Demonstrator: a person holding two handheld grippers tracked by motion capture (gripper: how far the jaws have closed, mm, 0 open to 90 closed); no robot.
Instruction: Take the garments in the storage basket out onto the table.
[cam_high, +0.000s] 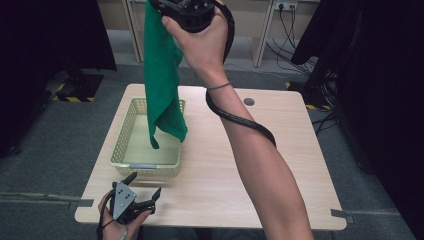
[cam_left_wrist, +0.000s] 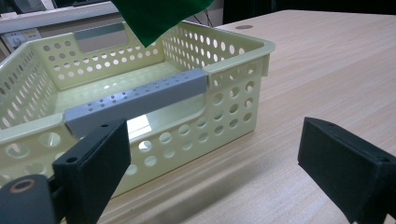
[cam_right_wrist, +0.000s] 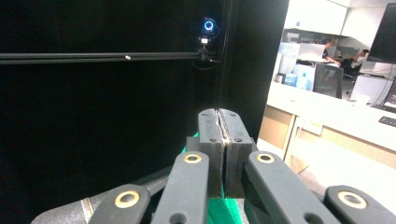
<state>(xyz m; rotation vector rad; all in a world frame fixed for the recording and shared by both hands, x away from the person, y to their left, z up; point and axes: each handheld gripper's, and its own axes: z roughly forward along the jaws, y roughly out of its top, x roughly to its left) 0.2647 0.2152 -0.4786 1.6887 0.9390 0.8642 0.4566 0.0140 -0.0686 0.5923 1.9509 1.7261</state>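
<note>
Right gripper (cam_high: 172, 7), raised high above the desk's far edge, jaws pressed together and pinching the top of a green cloth (cam_high: 161, 75); the cloth hangs straight down, its lower corner dangling over the pale yellow perforated basket (cam_high: 120, 145) that stands at the desk's (cam_high: 280, 165) left side; in the right gripper view the green fabric shows beneath the closed jaws. Left gripper (cam_high: 145, 192), at the desk's near-left corner just in front of the basket, jaws spread wide and holding nothing; the basket's grey handle (cam_left_wrist: 135, 100) faces it.
</note>
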